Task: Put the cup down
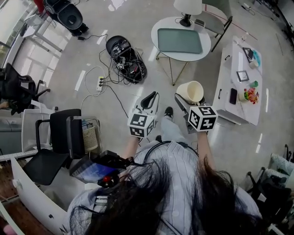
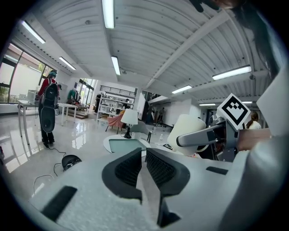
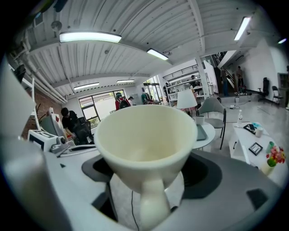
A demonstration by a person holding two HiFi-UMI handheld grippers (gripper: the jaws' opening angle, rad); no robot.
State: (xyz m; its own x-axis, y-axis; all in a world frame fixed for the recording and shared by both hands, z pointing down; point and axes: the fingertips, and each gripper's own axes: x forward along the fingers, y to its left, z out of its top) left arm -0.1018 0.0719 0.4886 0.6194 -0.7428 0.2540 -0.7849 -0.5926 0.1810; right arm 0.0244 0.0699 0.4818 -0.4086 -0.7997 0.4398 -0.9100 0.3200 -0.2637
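Observation:
My right gripper (image 3: 151, 173) is shut on a cream cup (image 3: 144, 140), whose handle points toward the camera and whose inside looks empty. In the head view the cup (image 1: 192, 92) hangs in the air above the floor, just ahead of the right gripper (image 1: 186, 102), between the round table (image 1: 204, 46) and the white side table (image 1: 229, 69). To its left, my left gripper (image 1: 149, 98) is held at the same height, shut and holding nothing. The left gripper view shows those jaws (image 2: 143, 169) pressed together, with the cup (image 2: 189, 128) to the right.
The round table carries a green mat (image 1: 180, 40) and a lamp (image 1: 187, 9). Small items lie on the white side table. A grey chair (image 1: 220, 20) stands behind. Cables and a power strip (image 1: 100, 82) lie on the floor; a black chair (image 1: 57, 142) is on the left.

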